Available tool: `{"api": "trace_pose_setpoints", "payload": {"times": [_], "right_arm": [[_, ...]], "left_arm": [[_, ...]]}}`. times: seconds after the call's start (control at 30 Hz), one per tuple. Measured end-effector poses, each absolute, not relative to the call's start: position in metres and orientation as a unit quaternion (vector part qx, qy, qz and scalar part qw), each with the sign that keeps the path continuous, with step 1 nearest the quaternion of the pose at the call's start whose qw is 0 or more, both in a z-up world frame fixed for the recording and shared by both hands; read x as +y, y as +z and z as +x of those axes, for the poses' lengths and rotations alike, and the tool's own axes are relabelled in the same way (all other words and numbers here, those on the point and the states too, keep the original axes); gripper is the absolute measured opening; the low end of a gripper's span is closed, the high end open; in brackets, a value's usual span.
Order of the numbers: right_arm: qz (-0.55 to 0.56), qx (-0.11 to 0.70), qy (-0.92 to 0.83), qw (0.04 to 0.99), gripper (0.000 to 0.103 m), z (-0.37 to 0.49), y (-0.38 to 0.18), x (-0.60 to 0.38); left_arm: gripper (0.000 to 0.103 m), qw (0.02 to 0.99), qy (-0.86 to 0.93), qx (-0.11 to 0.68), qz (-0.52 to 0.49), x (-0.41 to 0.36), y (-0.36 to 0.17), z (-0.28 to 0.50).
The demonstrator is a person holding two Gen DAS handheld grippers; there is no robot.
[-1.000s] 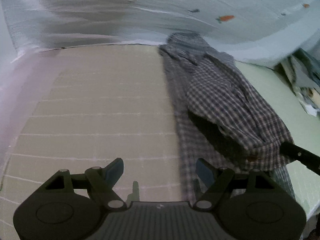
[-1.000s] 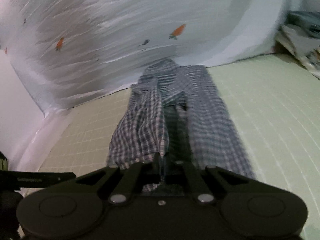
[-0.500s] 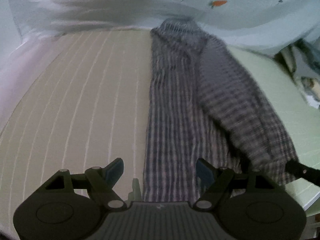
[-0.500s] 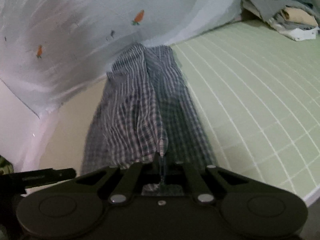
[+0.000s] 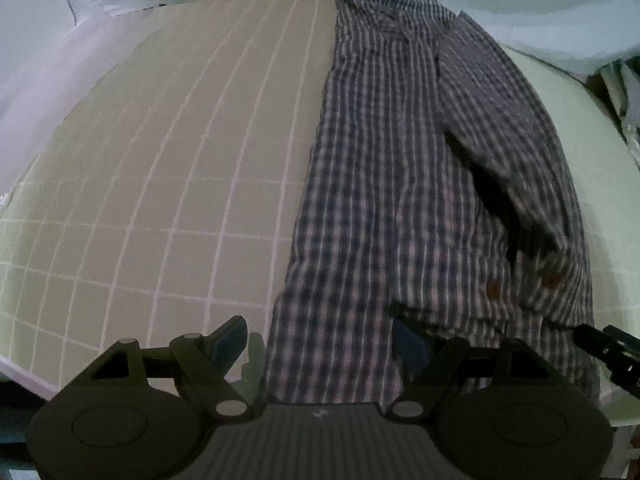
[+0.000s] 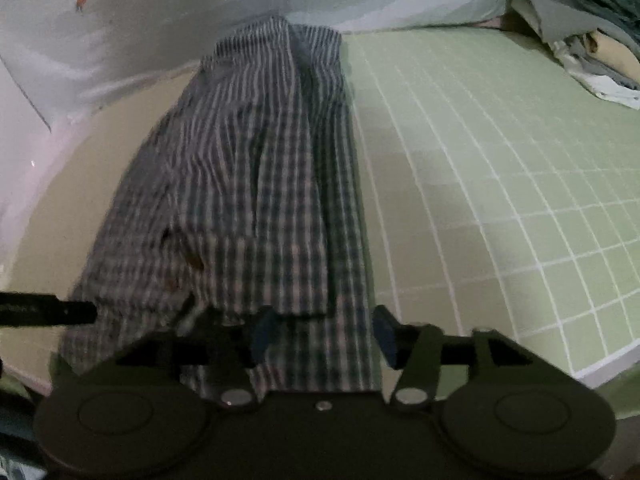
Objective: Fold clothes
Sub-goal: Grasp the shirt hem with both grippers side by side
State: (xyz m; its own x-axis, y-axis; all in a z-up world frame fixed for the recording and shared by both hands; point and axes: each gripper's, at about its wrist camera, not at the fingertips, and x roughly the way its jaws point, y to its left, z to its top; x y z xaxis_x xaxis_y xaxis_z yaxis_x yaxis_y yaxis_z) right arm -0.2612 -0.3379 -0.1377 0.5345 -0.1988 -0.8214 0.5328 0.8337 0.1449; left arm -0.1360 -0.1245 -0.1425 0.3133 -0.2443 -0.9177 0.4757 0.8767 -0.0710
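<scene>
The plaid shirt (image 5: 384, 184) lies stretched out on the gridded green mat (image 6: 500, 168) that covers the counter, its long axis running straight away from both grippers toward the pale sheet (image 6: 152, 36) hung at the back, collar end far and hem end near. One sleeve is laid lengthwise over the body along the side nearer the right hand, with brown cuff buttons (image 5: 493, 289) showing close to the hem. The right gripper (image 6: 324, 334) has just been opening: its blue fingers (image 6: 264, 334) now stand apart above the near hem, cloth lying below and between them but not pinched, so the sleeve edge looks released. The left gripper (image 5: 320, 340) is spread wide and empty, its fingers (image 5: 230, 338) straddling the shirt's left edge at the hem, one over bare mat and one over cloth. Both hands sit at the same near end, the left over the left hem corner and the right over the middle-right hem. Since the shirt is already narrowed into a long strip, the next move likely turns on that long axis: grip the near hem at two points and carry it away toward the collar. A heap of other clothes (image 6: 588, 36) waits at the far right.
</scene>
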Motion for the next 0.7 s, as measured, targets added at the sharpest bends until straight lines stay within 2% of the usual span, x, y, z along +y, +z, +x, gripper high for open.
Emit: {"api": "trace_pose_setpoints", "payload": {"times": [0.13, 0.43, 0.53, 0.6, 0.67, 0.7], "right_arm": [[0.179, 0.451, -0.212, 0.849, 0.076, -0.262, -0.145, -0.332], [0.170, 0.465, -0.193, 0.847, 0.090, -0.263, -0.155, -0.324], [0.166, 0.468, -0.191, 0.847, 0.091, -0.262, -0.155, -0.322], [0.158, 0.470, -0.187, 0.848, 0.090, -0.262, -0.154, -0.320], [0.147, 0.471, -0.181, 0.851, 0.079, -0.263, -0.152, -0.317], [0.136, 0.471, -0.179, 0.853, 0.062, -0.264, -0.150, -0.315]], "left_arm": [[0.080, 0.799, -0.224, 0.546, 0.115, -0.122, -0.148, -0.146], [0.083, 0.793, -0.223, 0.554, 0.118, -0.121, -0.154, -0.163], [0.083, 0.790, -0.230, 0.554, 0.125, -0.122, -0.154, -0.169], [0.083, 0.789, -0.236, 0.553, 0.131, -0.122, -0.154, -0.174], [0.081, 0.787, -0.244, 0.550, 0.138, -0.124, -0.154, -0.179], [0.079, 0.786, -0.249, 0.548, 0.140, -0.125, -0.154, -0.182]]}}
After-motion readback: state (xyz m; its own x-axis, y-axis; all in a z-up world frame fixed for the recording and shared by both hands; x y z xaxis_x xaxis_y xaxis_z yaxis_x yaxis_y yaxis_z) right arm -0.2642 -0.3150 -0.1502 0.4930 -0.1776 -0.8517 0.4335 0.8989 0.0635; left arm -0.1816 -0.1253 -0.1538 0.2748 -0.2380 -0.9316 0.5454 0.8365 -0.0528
